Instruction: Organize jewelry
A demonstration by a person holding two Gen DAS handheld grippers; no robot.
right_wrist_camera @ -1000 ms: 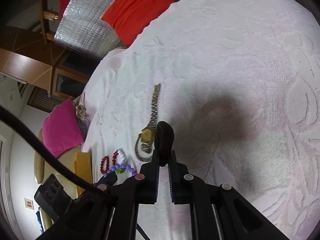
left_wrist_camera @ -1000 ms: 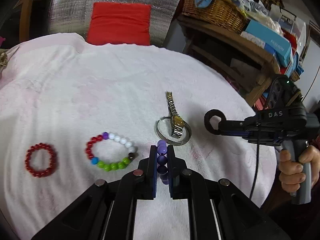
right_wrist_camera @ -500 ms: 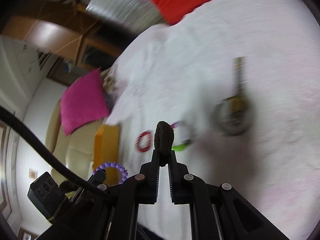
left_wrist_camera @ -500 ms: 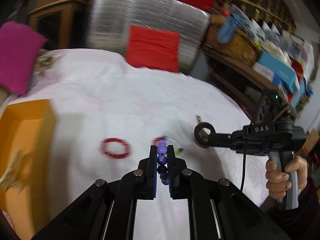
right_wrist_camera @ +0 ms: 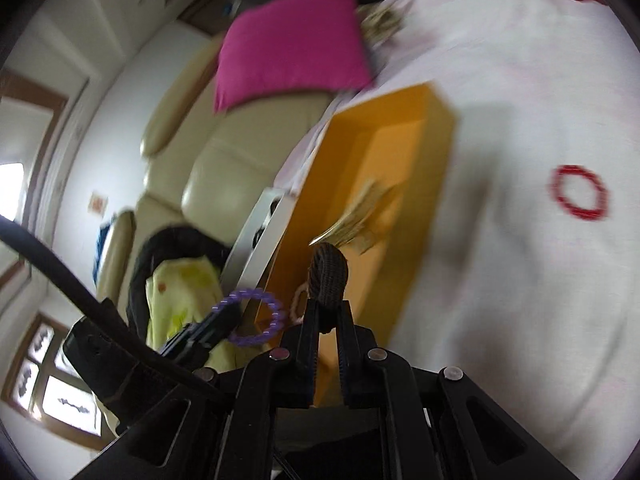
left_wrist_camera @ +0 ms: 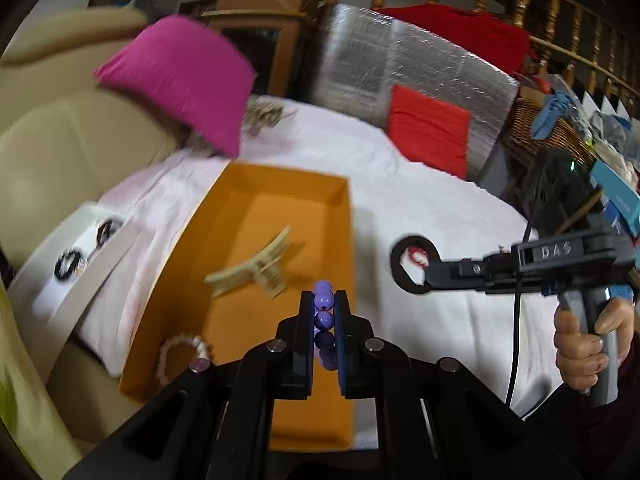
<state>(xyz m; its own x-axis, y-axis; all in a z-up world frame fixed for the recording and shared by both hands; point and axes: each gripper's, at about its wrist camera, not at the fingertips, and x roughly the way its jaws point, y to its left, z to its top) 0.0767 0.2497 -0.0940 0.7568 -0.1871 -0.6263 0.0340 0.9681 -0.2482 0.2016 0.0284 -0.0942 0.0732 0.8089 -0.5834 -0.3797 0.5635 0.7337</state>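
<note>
My left gripper is shut on a purple bead bracelet and holds it above the near right part of an orange box. The box holds a beige hair claw and a pale bead bracelet. My right gripper is shut on a dark brown hair tie, near the box's right side; it shows in the left wrist view. The purple bracelet and orange box show in the right wrist view. A red bead bracelet lies on the white cloth.
A white tray with dark hair ties lies left of the box. A magenta cushion and beige sofa are behind. A red cushion and a wicker basket stand at the back right.
Both grippers have swung left, away from the watch and bracelets, to the orange box. The left still grips the purple bracelet, the right still grips the hair tie.
</note>
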